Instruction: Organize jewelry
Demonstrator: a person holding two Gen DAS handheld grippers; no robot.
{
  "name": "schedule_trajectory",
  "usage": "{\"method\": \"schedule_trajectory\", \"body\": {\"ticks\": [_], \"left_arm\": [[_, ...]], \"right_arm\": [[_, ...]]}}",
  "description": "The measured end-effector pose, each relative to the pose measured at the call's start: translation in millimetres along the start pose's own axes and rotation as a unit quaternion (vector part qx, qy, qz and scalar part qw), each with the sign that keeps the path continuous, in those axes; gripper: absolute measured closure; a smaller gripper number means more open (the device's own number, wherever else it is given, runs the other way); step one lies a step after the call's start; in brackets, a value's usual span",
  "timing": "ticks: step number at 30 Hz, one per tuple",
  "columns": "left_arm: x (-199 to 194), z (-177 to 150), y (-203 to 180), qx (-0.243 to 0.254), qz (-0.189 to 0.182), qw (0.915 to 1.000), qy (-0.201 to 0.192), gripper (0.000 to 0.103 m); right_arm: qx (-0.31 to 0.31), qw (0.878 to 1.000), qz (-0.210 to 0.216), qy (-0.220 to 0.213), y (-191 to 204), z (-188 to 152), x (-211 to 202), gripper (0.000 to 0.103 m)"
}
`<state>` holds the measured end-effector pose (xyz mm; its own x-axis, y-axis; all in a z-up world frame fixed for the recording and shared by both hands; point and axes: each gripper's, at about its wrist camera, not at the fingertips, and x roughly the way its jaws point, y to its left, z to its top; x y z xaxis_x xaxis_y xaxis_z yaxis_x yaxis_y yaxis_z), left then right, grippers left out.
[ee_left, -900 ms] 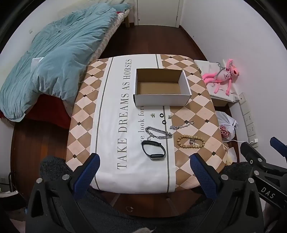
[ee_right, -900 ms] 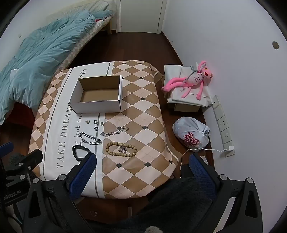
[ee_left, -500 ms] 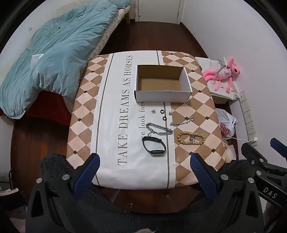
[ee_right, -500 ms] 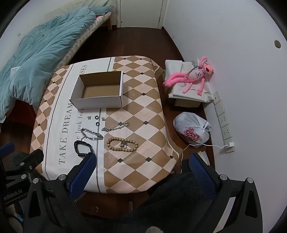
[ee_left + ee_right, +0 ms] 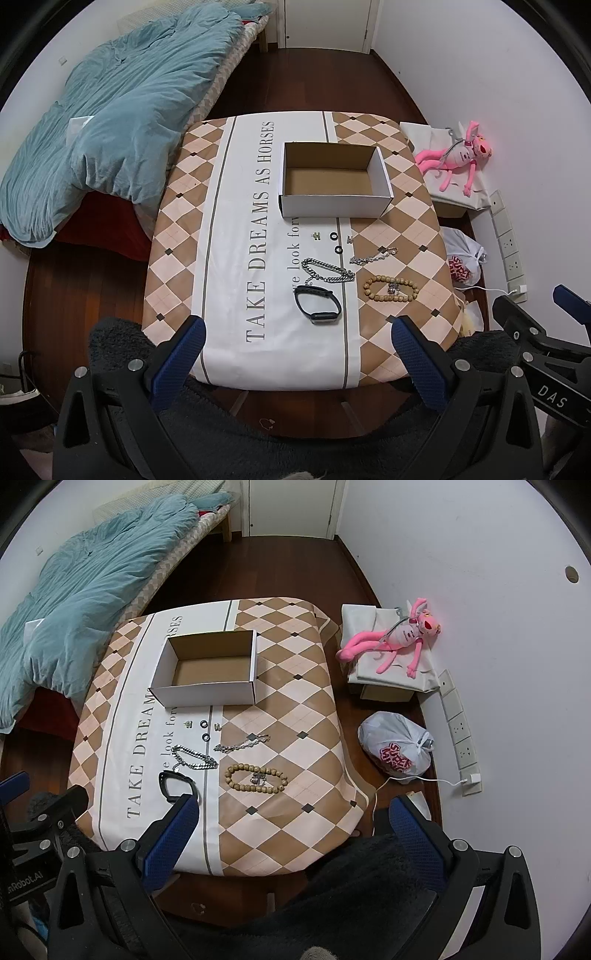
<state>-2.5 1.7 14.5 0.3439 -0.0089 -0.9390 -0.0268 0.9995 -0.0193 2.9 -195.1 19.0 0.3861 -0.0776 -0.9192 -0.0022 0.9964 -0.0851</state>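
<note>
Hovering above the near edge of a small table, the left gripper and the right gripper both stand wide apart with nothing between their blue-padded fingers.

Jewelry lies loose on the patterned tablecloth, all of it outside the box: 1 black wristband, 1 heavy silver chain bracelet, 1 thinner silver bracelet, 1 wooden bead bracelet with a small metal piece lying inside its loop, 2 small black rings, and 2 tiny metal pieces too small to identify. The wristband sits nearest the grippers; the bead bracelet lies just beside it to the right; the small pieces lie close to the box's front wall.

1 open cardboard box, white outside and brown inside, stands at the table's middle and holds nothing.

The cloth carries tan and cream diamonds flanking a white band printed "TAKE DREAMS AS HORSES". A bed with a rumpled teal duvet stands to the left on dark wood flooring. To the right, 1 pink plush toy lies on a cloth-covered box against the white wall, near 1 knotted plastic bag.
</note>
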Motion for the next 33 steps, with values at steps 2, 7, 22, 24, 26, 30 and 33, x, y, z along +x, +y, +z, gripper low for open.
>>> {"method": "schedule_trajectory", "body": {"ticks": [2, 7, 22, 24, 26, 30, 33], "left_arm": [[-2.1, 0.4, 0.0, -0.001, -0.001, 1.0000, -0.001, 0.000], [-2.2, 1.2, -0.2, -0.001, -0.001, 1.0000, 0.000, 0.000], [-2.0, 0.5, 0.5, -0.001, -0.001, 1.0000, 0.000, 0.000], [-2.0, 0.4, 0.4, -0.001, -0.001, 1.0000, -0.001, 0.000], [-3.4, 0.7, 0.8, -0.001, -0.001, 1.0000, -0.001, 0.000], [-2.8, 0.8, 0.2, -0.001, -0.001, 1.0000, -0.001, 0.000], [-4.1, 1.2, 0.2, -0.001, -0.001, 1.0000, -0.002, 0.000]], "right_arm": [[0.000, 1.000, -0.001, 0.000, 1.1, 0.0, 2.3, 0.000], [-0.001, 1.000, -0.002, 0.000, 0.7, 0.3, 0.4, 0.000], [-0.001, 1.000, -0.003, 0.001, -0.2, 1.4, 1.4, 0.000], [0.000, 1.000, -0.004, -0.001, -0.5, 1.3, -0.1, 0.000], [0.000, 1.000, -0.004, -0.001, -0.8, 1.7, -1.1, 0.000], [0.001, 1.000, -0.005, -0.002, -3.6, 4.6, -4.9, 0.000], [0.001, 1.000, -0.005, -0.002, -3.9, 4.8, -5.2, 0.000]]}}
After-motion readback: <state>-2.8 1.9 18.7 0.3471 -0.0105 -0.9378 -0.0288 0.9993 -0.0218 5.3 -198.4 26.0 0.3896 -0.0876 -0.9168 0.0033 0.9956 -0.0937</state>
